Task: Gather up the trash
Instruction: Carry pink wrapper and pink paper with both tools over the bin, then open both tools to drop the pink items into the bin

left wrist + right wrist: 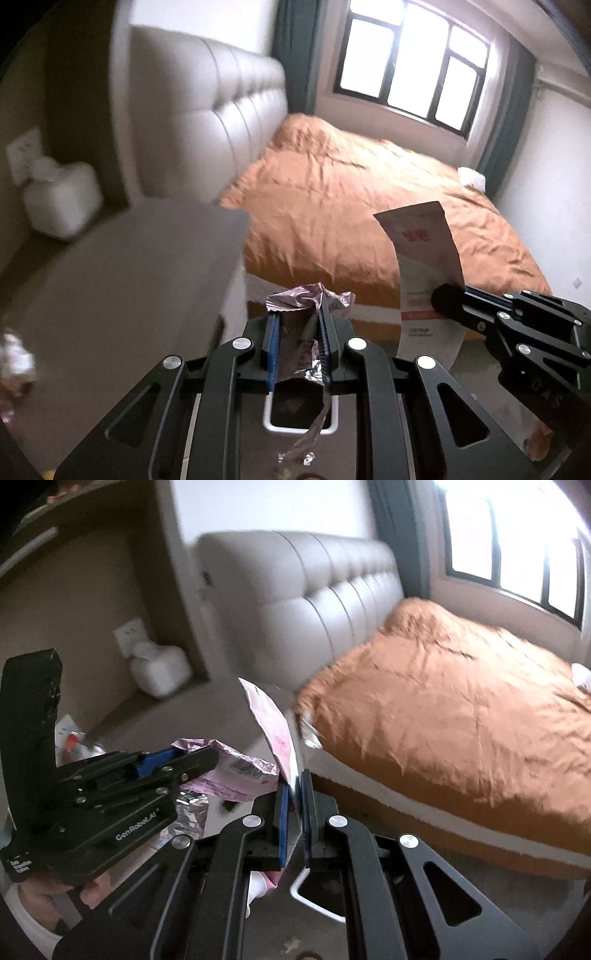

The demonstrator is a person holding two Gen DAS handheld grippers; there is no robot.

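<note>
Between the blue pads of the left tool [298, 345] sits a crumpled foil wrapper [308, 325], pink and silver; jaws closed down on it, one end bunched above the fingertips, a twisted tail hanging below toward the floor. Right of that tool, the right tool [295, 812] is clamped nearly flat on a pink-and-white paper packet [424, 258], which stands upright above its fingertips and droops beneath them. Both pieces of trash are held in the air, near each other but apart. Directly under the left tool's jaws, a white-rimmed bin opening [301, 411] on the floor. Left of the left tool, a grey surface [122, 280], blurred, with more crumpled wrappers [14, 365] at its near edge. Ahead of both tools, a bed with an orange cover [369, 206] and a padded pale headboard [207, 122]. Window [413, 62] beyond the bed, very bright.
</note>
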